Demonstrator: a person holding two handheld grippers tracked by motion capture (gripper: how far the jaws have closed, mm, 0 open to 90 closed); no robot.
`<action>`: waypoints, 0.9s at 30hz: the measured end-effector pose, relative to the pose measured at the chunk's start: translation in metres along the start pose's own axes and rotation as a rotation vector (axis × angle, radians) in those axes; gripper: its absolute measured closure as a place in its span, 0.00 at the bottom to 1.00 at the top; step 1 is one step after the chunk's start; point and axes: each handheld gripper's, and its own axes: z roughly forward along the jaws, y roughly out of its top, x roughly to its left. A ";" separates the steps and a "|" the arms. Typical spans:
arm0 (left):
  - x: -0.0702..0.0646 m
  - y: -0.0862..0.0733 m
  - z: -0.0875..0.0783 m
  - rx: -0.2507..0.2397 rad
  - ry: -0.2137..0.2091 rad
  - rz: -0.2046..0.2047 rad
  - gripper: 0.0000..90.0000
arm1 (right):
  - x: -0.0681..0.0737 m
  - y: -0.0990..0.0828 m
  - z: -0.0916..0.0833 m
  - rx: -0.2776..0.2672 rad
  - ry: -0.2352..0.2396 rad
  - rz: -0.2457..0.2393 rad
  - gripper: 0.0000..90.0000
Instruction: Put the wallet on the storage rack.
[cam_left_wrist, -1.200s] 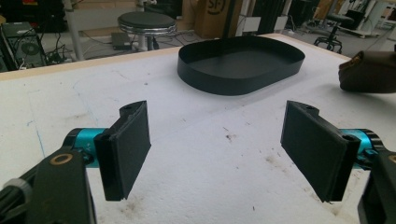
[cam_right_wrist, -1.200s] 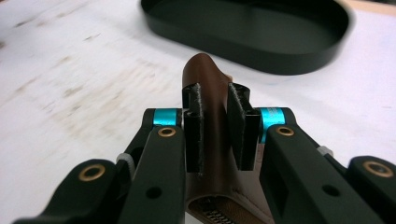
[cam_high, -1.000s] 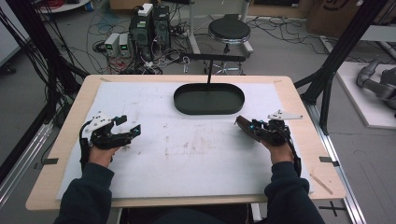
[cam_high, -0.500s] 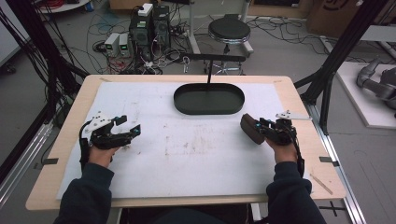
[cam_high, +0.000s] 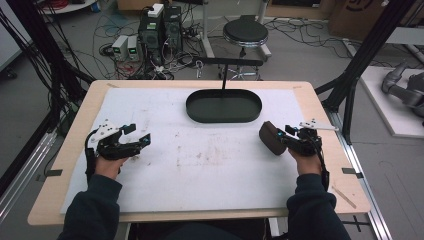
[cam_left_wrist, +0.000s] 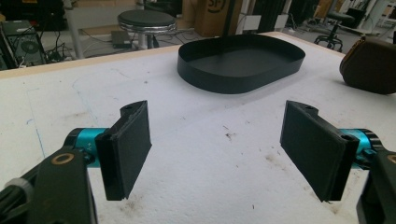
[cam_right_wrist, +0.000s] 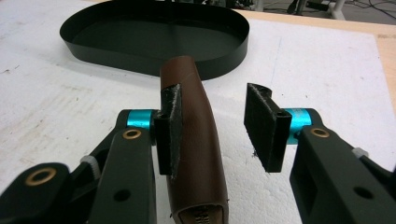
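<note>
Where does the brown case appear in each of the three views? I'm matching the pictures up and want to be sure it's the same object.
High view: brown case right of centre, at the tip of the right gripper, below the tray's right end.
Left gripper view: at the far right edge, right of the tray.
Right gripper view: bottom centre, between the fingers, touching the left one, a gap to the other.
Shared landmark: the black oval tray.

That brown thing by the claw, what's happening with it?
A person holds a two-jaw gripper in each hand over the white table. The right gripper has its jaws around a brown leather case; one jaw touches it, the other stands apart. The left gripper is open and holds nothing. A black oval tray sits behind, empty.
</note>
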 end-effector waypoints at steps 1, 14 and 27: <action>0.000 0.000 0.000 0.002 0.000 -0.001 0.27 | 0.000 0.000 0.000 0.001 -0.001 0.003 0.63; 0.001 0.000 0.000 -0.002 -0.001 -0.009 0.27 | 0.004 0.000 0.001 -0.009 -0.003 -0.029 0.47; 0.000 -0.001 0.001 0.004 -0.009 0.002 0.27 | 0.005 -0.008 0.025 0.103 0.047 -0.160 0.44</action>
